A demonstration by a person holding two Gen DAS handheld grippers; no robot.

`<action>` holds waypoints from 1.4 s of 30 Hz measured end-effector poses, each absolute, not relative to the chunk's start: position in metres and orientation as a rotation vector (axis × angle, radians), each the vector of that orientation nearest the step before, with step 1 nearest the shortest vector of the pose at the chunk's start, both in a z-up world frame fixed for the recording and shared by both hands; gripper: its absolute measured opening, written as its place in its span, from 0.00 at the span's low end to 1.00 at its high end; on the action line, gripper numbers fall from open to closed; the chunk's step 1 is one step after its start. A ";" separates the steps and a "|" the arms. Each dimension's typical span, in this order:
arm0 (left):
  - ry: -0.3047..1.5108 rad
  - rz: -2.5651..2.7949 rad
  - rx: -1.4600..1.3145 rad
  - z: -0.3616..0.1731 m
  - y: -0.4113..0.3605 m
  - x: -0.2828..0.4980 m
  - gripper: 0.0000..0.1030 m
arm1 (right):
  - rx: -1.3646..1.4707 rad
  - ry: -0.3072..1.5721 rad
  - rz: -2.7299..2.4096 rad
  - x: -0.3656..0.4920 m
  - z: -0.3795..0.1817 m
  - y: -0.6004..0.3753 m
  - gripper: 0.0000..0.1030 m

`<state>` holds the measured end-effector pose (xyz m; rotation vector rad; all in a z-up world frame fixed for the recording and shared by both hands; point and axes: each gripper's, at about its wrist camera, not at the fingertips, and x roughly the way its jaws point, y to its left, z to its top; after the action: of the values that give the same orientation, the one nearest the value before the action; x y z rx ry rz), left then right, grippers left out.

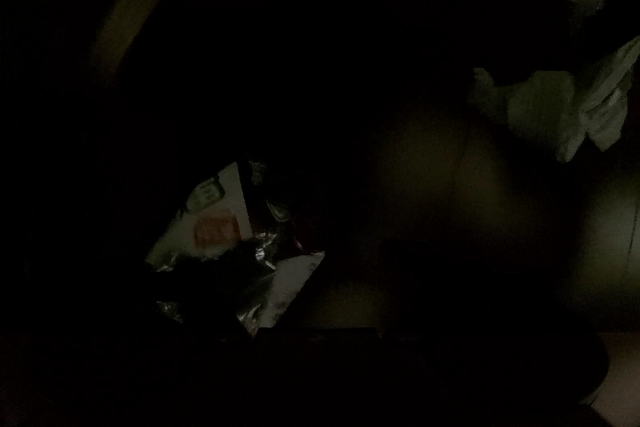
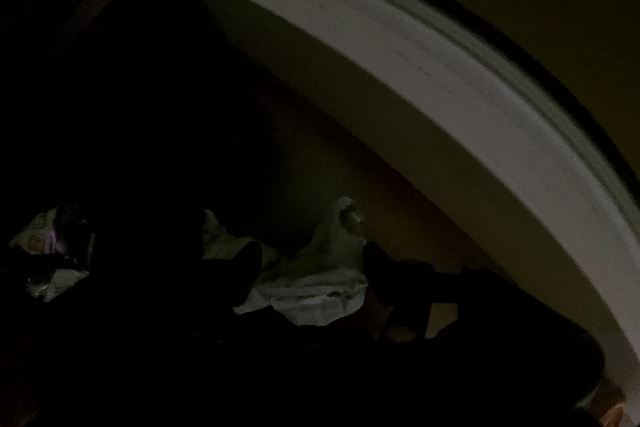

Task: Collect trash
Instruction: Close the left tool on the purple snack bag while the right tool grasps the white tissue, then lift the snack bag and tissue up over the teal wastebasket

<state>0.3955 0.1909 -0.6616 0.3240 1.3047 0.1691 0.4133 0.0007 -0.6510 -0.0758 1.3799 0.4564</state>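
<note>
Left wrist view: very dark. One foil snack wrapper [image 1: 240, 251] low left; one crumpled white tissue [image 1: 560, 111] at right edge. Left gripper's jaws lost in shadow, state could not be told.

Right wrist view: right gripper [image 2: 312, 267] over crumpled tissue [image 2: 316, 287], jaws wide, tissue between, not clearly pinched. White baseboard [image 2: 400, 67] behind. Step judged: pickup; next calls for closing, lifting.

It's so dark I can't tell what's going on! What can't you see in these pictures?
- Left wrist view: the left gripper's own fingers are lost in darkness. The print on the foil wrapper is too dim to read.
- Right wrist view: it is unclear whether the right gripper presses the crumpled paper. Its fingers are only black silhouettes.
</note>
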 end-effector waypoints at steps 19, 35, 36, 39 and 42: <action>1.279 0.207 0.214 -0.624 0.184 0.382 0.07 | -0.177 1.258 0.542 0.387 -0.594 -0.026 0.03; 1.069 0.003 -0.041 -0.380 0.171 0.332 0.06 | -0.129 1.002 0.538 0.340 -0.348 -0.098 0.03; 1.051 -0.003 -0.056 -0.362 0.171 0.328 0.06 | -0.135 0.974 0.541 0.334 -0.327 -0.102 0.03; 0.997 -0.032 -0.094 -0.314 0.167 0.327 0.07 | -0.139 0.910 0.556 0.317 -0.274 -0.112 0.03; 0.932 -0.062 -0.092 -0.261 0.163 0.307 0.07 | -0.151 0.841 0.571 0.294 -0.220 -0.123 0.03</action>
<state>0.3072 0.1625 -0.2609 -0.0922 0.9318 -0.0623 0.2940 -0.1232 -0.2200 -0.1510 0.8411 0.5715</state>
